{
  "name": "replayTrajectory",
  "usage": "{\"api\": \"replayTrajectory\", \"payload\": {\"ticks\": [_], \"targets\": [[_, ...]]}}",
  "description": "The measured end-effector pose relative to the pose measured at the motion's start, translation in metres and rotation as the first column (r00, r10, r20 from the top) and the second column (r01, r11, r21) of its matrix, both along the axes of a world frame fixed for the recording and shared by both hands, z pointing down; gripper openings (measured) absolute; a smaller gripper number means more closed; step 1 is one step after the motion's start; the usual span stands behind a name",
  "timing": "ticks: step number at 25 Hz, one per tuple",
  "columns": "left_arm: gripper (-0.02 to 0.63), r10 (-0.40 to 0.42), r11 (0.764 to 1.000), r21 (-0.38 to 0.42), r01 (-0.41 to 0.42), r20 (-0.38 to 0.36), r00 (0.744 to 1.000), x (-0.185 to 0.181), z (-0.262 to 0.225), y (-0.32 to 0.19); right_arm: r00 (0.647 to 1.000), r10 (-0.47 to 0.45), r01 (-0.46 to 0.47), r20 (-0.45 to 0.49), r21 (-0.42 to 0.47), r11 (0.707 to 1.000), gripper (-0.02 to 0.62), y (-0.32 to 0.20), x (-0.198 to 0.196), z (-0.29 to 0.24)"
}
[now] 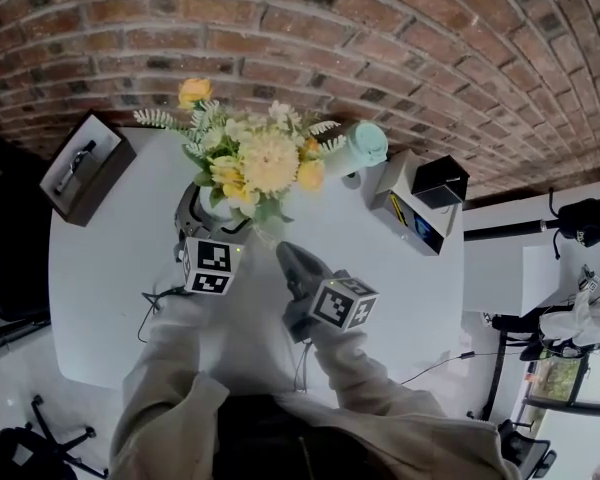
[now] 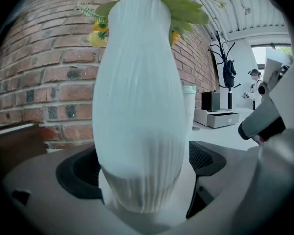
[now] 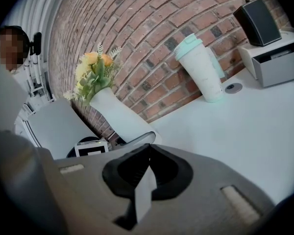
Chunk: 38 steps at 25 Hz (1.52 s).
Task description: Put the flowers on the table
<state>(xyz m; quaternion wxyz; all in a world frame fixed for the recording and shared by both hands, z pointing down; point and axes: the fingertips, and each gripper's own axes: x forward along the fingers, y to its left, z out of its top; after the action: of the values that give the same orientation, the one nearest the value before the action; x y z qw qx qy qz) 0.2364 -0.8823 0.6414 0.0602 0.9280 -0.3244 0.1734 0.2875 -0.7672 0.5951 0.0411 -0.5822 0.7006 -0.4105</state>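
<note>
Yellow and white flowers point(image 1: 260, 163) stand in a ribbed white vase point(image 2: 137, 106) that rests upright on the white table point(image 1: 100, 268). My left gripper point(image 1: 212, 218) reaches around the vase's lower body. Its jaws are spread wide, with the black pads point(image 2: 78, 173) on either side of the vase and a sliver of table showing beside the right pad, so it stands open. My right gripper point(image 1: 292, 263) hovers just right of the vase, shut with nothing in it. In the right gripper view the vase point(image 3: 120, 114) leans at the left, apart from the closed tips point(image 3: 148, 148).
A mint-lidded tumbler point(image 1: 358, 148) stands right of the flowers near the brick wall. A white drawer box point(image 1: 410, 213) with a black cube point(image 1: 440, 181) on it sits at the right. A dark tray point(image 1: 85, 168) lies at the table's left corner.
</note>
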Motion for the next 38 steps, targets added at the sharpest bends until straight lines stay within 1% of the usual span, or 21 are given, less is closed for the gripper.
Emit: {"api": "replayTrajectory", "payload": {"ticks": [4, 7, 9, 11, 14, 16, 19, 22, 26, 27, 28, 31, 33, 36, 38], "targets": [[0.529, -0.022, 1.0, -0.012, 0.021, -0.013, 1.0, -0.007, -0.005, 0.007, 1.0, 0.014, -0.014, 0.005, 0.007, 1.0, 0.0, 0.012, 0.001, -0.004], [0.529, -0.034, 0.999, -0.009, 0.034, -0.037, 0.999, -0.016, -0.025, 0.014, 1.0, 0.024, -0.024, -0.008, 0.017, 1.0, 0.0, 0.023, 0.002, -0.011], [0.528, -0.043, 0.999, -0.016, 0.042, -0.034, 0.999, -0.024, -0.032, 0.022, 1.0, 0.021, -0.021, -0.003, 0.035, 0.999, 0.0, 0.031, -0.003, -0.02], [0.528, -0.05, 0.998, -0.03, 0.05, -0.021, 0.999, -0.032, -0.035, 0.032, 1.0, 0.016, -0.015, -0.002, 0.05, 0.999, 0.0, 0.039, -0.008, -0.028], [0.526, -0.077, 0.994, -0.076, 0.076, -0.018, 0.997, -0.048, -0.039, 0.05, 1.0, 0.003, -0.003, 0.008, 0.068, 0.998, 0.0, 0.055, -0.019, -0.035], [0.526, -0.099, 0.99, -0.108, 0.095, -0.032, 0.995, -0.061, -0.042, 0.065, 1.0, -0.01, 0.008, 0.016, 0.081, 0.997, 0.0, 0.069, -0.029, -0.039], [0.526, -0.125, 0.984, -0.138, 0.116, -0.055, 0.991, -0.076, -0.048, 0.09, 1.0, -0.015, 0.015, 0.002, 0.1, 0.995, 0.0, 0.093, -0.038, -0.048], [0.526, -0.135, 0.977, -0.179, 0.119, -0.079, 0.988, -0.083, -0.057, 0.125, 1.0, -0.02, 0.02, 0.003, 0.109, 0.994, 0.0, 0.12, -0.048, -0.054], [0.519, -0.139, 0.973, -0.198, 0.121, -0.083, 0.987, -0.089, -0.072, 0.176, 1.0, -0.01, 0.01, 0.006, 0.136, 0.991, 0.0, 0.155, -0.055, -0.066], [0.458, -0.138, 0.972, -0.201, 0.119, -0.087, 0.987, -0.09, -0.076, 0.189, 1.0, -0.004, 0.004, 0.001, 0.143, 0.99, 0.0, 0.163, -0.055, -0.068], [0.443, -0.137, 0.973, -0.202, 0.116, -0.093, 0.986, -0.091, -0.08, 0.202, 1.0, -0.001, 0.001, -0.003, 0.15, 0.989, 0.0, 0.171, -0.057, -0.07], [0.442, -0.138, 0.975, -0.192, 0.116, -0.104, 0.985, -0.098, -0.094, 0.239, 1.0, -0.006, 0.011, -0.027, 0.173, 0.985, 0.0, 0.194, -0.066, -0.074], [0.378, -0.15, 0.971, -0.202, 0.124, -0.114, 0.982, -0.105, -0.1, 0.265, 0.999, -0.007, 0.014, -0.039, 0.185, 0.983, 0.0, 0.209, -0.07, -0.076], [0.324, -0.148, 0.966, -0.229, 0.116, -0.126, 0.981, -0.109, -0.103, 0.308, 0.998, 0.001, 0.01, -0.057, 0.2, 0.98, 0.0, 0.235, -0.07, -0.079], [0.275, -0.138, 0.969, -0.222, 0.109, -0.12, 0.983, -0.114, -0.105, 0.333, 0.999, 0.005, 0.006, -0.051, 0.212, 0.977, 0.0, 0.252, -0.073, -0.081]]}}
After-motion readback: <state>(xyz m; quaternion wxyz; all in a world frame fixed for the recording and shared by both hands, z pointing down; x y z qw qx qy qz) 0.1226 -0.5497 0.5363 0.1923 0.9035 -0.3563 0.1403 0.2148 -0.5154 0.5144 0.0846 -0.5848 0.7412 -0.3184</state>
